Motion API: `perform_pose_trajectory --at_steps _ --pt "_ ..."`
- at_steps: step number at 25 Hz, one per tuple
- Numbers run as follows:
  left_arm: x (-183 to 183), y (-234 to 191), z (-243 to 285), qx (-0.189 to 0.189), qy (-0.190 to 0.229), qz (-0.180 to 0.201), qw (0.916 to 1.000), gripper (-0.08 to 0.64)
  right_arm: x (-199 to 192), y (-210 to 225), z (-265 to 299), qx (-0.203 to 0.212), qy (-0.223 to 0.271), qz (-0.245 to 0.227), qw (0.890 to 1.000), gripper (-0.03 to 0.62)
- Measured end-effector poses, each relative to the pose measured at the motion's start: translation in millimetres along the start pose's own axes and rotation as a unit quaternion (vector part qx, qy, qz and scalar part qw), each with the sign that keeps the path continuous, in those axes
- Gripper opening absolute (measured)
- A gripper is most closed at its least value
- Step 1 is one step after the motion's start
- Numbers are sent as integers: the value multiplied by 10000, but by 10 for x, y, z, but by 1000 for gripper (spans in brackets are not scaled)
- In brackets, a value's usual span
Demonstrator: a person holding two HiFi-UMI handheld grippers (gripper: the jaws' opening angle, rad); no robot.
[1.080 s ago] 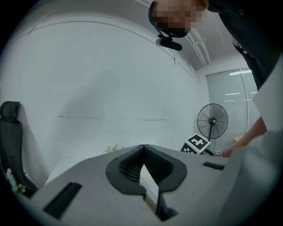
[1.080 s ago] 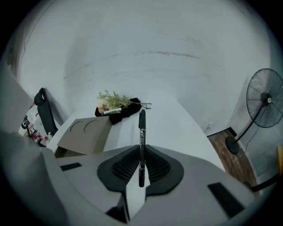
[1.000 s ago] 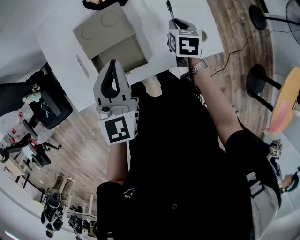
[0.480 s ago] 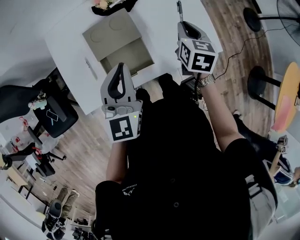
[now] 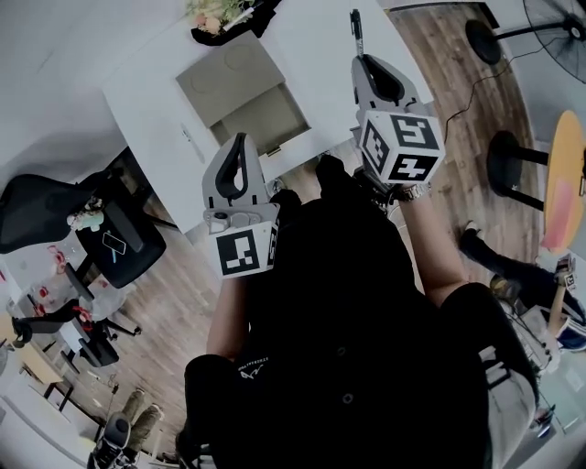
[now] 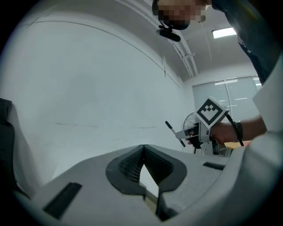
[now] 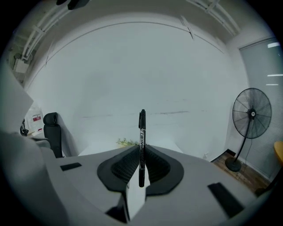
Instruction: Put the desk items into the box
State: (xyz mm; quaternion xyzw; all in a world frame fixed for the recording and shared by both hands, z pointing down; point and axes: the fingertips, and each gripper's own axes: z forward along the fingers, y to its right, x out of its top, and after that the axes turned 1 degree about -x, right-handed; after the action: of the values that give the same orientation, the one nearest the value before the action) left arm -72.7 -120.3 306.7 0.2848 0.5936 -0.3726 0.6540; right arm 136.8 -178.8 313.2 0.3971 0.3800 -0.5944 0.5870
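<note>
Right claw (image 7: 140, 152) is clamped on a black pen (image 7: 142, 132) poking up past its tips. Left claw (image 6: 143, 152) is pinched together with nothing in it, box (image 5: 229, 73) just ahead of it.

The box (image 5: 240, 92) stands open-topped (flaps spread) on the table (image 5: 316, 46), flowers (image 5: 209, 14) just beyond.

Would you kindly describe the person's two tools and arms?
The left tool and right tool are light grey shells with dark ribbed pads, each carrying a white cube with black square markers. The person wears a black short-sleeved top and a wristwatch on the right wrist.
</note>
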Motion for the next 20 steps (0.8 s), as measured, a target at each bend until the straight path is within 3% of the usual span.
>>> perform_pose_trajectory --at_steps 12,20 --pt "109 -84 -369 -106 160 116 9997 8 258 -637 -678 421 634 -115 9970 40" --pt "126 -248 -608 158 218 137 9995 8 203 -1034 -796 790 686 -382 9938 40"
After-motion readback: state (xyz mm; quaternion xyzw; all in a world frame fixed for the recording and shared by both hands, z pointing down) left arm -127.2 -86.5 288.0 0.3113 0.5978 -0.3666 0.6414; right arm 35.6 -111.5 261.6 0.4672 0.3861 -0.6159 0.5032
